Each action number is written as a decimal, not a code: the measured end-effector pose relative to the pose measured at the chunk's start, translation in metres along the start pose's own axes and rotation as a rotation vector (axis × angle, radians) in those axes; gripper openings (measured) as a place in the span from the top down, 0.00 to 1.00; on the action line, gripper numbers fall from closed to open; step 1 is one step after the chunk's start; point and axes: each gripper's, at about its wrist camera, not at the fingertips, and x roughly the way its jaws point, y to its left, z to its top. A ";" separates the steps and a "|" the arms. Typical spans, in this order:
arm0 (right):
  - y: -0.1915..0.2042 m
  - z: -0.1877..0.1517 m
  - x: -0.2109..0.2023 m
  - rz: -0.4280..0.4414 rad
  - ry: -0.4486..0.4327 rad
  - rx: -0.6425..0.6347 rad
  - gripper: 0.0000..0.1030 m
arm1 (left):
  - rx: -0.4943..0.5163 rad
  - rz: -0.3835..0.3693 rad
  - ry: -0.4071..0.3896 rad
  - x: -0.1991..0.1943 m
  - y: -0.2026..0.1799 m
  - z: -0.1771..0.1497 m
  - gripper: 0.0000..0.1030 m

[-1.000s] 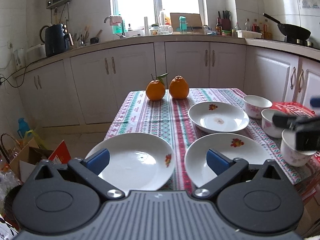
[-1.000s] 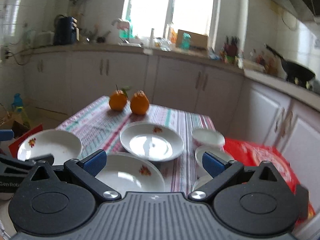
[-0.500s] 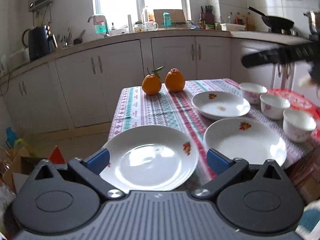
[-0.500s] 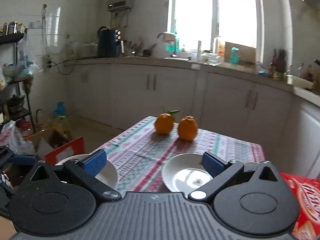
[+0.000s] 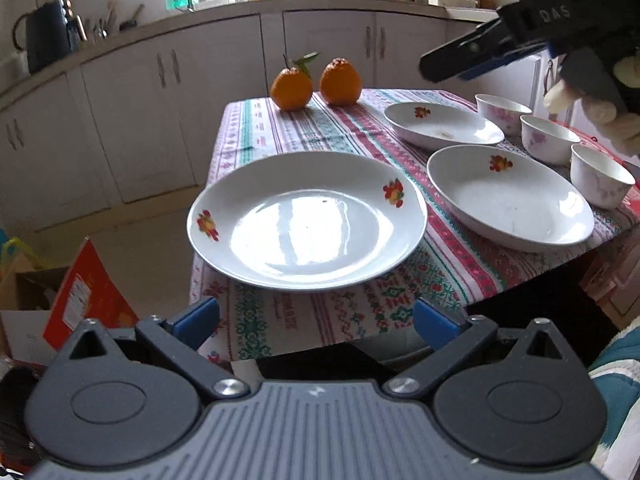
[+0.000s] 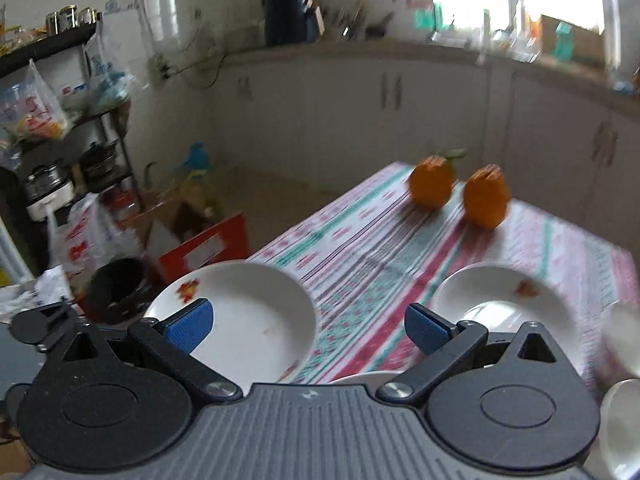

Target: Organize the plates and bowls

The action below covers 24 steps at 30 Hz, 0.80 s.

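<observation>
So the bench (image 5: 280, 128) with the striped cloth has three white plates on it. Using the two oranges (image 5: 316, 84) as the landmark: the nearest plate (image 5: 306, 220) sits well in front of them at the bench edge, a second plate (image 5: 510, 196) just beside it, a third plate (image 5: 442, 126) closer to the oranges. Three bowls (image 5: 548, 144) line up beyond those. Left gripper (image 5: 316, 320) hangs wide open, empty, before the nearest plate. Right gripper (image 6: 308, 324) is also spread wide, holding nothing, above the bench.

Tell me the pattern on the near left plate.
White plate with two red-and-yellow floral motifs on its rim; clearest in the left wrist view.
</observation>
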 end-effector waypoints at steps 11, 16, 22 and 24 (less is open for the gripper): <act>-0.013 0.017 0.072 0.130 0.212 -0.019 0.00 | 0.008 -0.058 0.007 0.018 0.020 0.003 0.01; -0.017 0.026 0.104 0.178 0.298 -0.031 0.00 | 0.009 -0.095 0.016 0.026 0.026 0.005 0.01; -0.026 0.037 0.139 0.273 0.385 0.012 0.05 | 0.014 -0.125 0.015 0.030 0.031 0.009 0.01; -0.027 0.039 0.148 0.286 0.405 0.012 0.07 | 0.010 -0.131 0.014 0.032 0.033 0.010 0.01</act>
